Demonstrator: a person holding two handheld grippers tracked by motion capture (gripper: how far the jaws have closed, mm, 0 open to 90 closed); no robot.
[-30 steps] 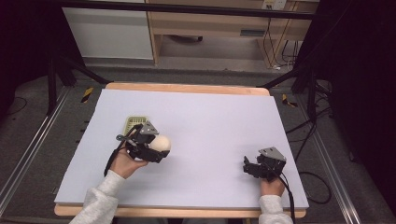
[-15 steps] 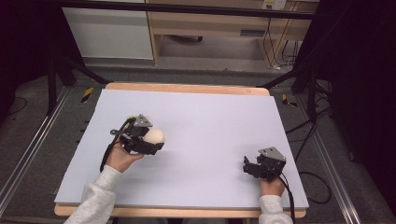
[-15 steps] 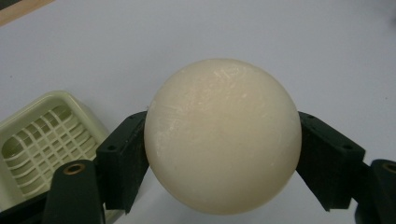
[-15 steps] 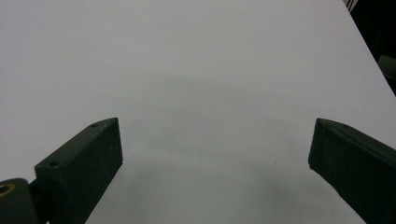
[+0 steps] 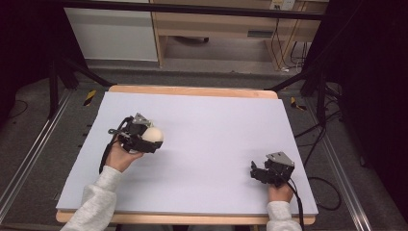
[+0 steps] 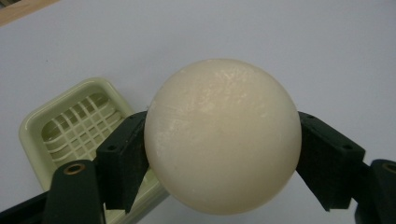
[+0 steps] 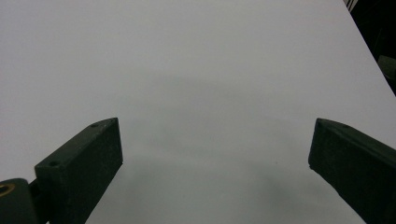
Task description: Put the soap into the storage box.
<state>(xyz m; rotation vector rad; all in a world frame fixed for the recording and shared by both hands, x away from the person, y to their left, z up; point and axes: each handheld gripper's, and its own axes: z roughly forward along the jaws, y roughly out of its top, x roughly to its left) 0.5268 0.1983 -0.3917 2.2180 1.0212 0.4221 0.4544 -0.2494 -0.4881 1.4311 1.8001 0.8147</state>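
Observation:
A smooth cream ball (image 6: 222, 135) is pinched between the two black jaws of my left gripper (image 6: 224, 156), whose pads press on its sides. In the high view the ball (image 5: 154, 134) and the left gripper (image 5: 153, 140) hover over the table's left middle. Just below and behind the ball lies a pale green tray (image 6: 70, 126) with a grid of slots, partly covered by one jaw. My right gripper (image 5: 256, 172) rests near the front right of the table. Its jaws (image 7: 217, 149) stand wide apart with only bare sheet between them.
A pale lilac sheet (image 5: 216, 125) covers the wooden table, whose rim (image 5: 192, 90) shows at the far side. Black stand legs (image 5: 72, 72) flank the far corners. Cables (image 5: 327, 183) trail on the floor at the right.
My left hand has carried the ball toward the far side and a little left, over the green tray, which now lies under the gripper in the high view. The right gripper has kept still.

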